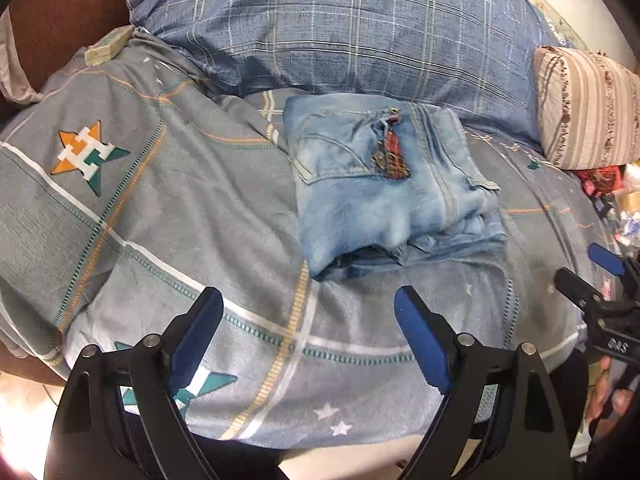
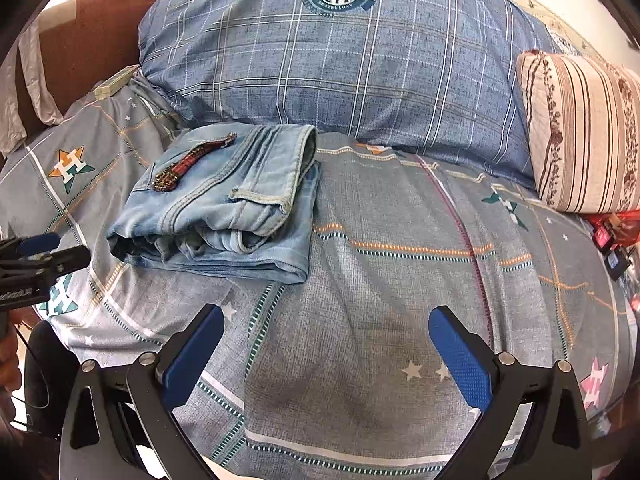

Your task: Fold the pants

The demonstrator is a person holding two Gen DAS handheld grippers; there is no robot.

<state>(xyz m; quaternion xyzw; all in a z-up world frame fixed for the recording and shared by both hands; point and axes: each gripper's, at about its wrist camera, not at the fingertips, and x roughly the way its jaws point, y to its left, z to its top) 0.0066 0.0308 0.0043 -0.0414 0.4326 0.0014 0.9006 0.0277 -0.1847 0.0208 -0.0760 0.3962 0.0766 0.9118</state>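
Pants folded on bedsheet, blue pillow behind

Light-blue pants (plaid red patch), grey checked bedsheet

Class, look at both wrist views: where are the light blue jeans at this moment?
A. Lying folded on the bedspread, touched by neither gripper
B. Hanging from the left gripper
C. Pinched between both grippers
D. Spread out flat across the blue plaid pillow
A: the jeans lie as a folded bundle on the bedspread, while the left gripper and right gripper are open and hold nothing.
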